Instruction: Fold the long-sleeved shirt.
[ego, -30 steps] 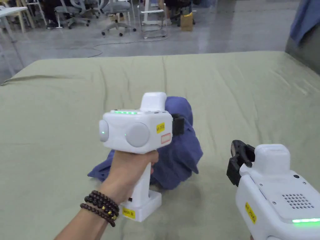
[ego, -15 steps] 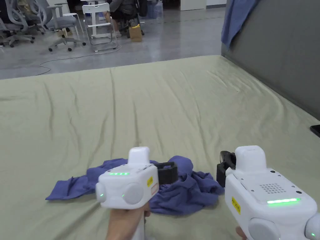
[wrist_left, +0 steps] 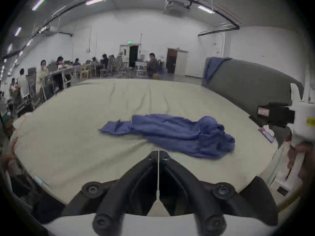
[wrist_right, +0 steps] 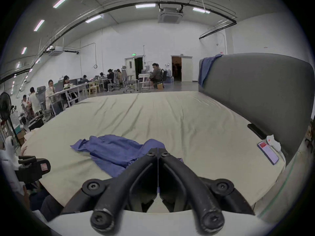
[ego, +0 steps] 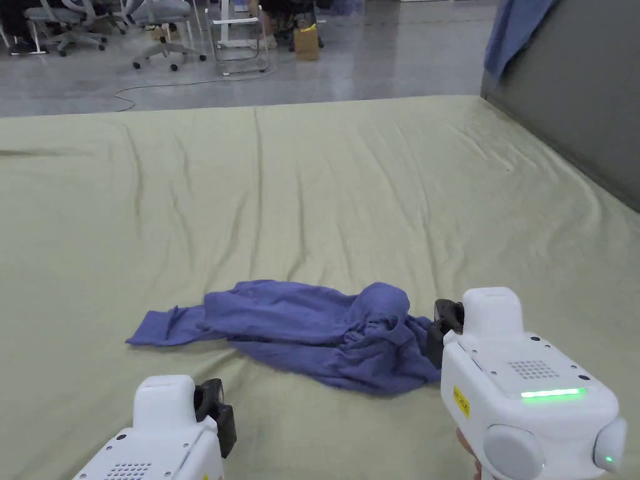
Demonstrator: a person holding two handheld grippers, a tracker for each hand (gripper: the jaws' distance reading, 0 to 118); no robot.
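- The left hand-held gripper point(ego: 212, 406) was held low at the near edge of the bed, well short of the shirt; in the left gripper view its jaws point(wrist_left: 158, 154) were seen pressed together with nothing between them.
- The right hand-held gripper point(ego: 445, 331) was held just beside the right end of the shirt; in the right gripper view its jaws point(wrist_right: 158, 152) were likewise brought tip to tip, empty, with blue cloth seen behind them. Whether the cloth was touched could not be told.
- The long-sleeved shirt point(ego: 312, 331), blue and crumpled, was laid unfolded on the near part of the bed, with one sleeve stretched flat toward the left and a bunched hump raised at its right end.
- The bed point(ego: 350, 187) was covered with a pale green, creased sheet.
- A grey headboard point(ego: 581, 94) was stood along the bed's right side, with another blue cloth point(ego: 512, 31) draped over its far end.
- A phone point(wrist_right: 267, 152) was seen lying near the headboard in the right gripper view.
- Beyond the bed, office chairs point(ego: 162, 25) were set on a grey floor, and seated people point(wrist_right: 51, 89) were seen at desks.
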